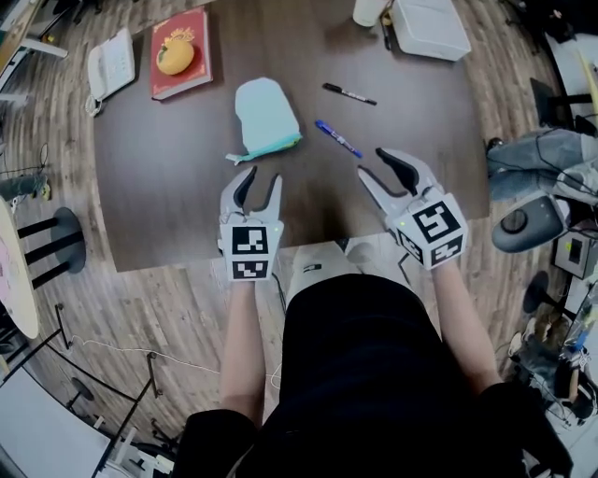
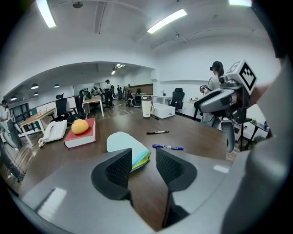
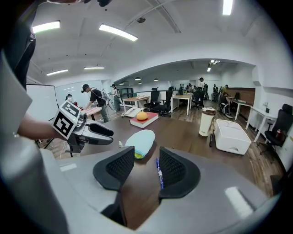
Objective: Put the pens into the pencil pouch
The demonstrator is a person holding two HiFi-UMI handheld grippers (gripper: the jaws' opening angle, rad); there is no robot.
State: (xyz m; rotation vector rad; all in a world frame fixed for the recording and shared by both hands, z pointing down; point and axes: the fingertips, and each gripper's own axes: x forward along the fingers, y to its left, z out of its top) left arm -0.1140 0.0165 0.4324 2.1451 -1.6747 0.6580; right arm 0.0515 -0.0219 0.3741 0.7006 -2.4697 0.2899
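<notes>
A light blue pencil pouch (image 1: 266, 117) lies on the dark table (image 1: 168, 187), its opening toward me showing a yellow-green lining (image 2: 143, 159). A blue pen (image 1: 337, 138) lies just right of the pouch, and a black pen (image 1: 348, 93) lies farther back. My left gripper (image 1: 259, 185) hovers open near the table's front edge, below the pouch (image 2: 126, 144), nothing between its jaws. My right gripper (image 1: 378, 164) is open too, just short of the blue pen (image 3: 158, 172), which shows between its jaws along with the pouch (image 3: 141, 141).
A red book (image 1: 181, 53) with an orange-yellow fruit (image 1: 175, 54) on it lies at the back left, beside a white telephone (image 1: 110, 64). A white box (image 1: 428, 26) and a white cup (image 1: 369, 10) stand at the back right. Office chairs (image 1: 528, 222) surround the table.
</notes>
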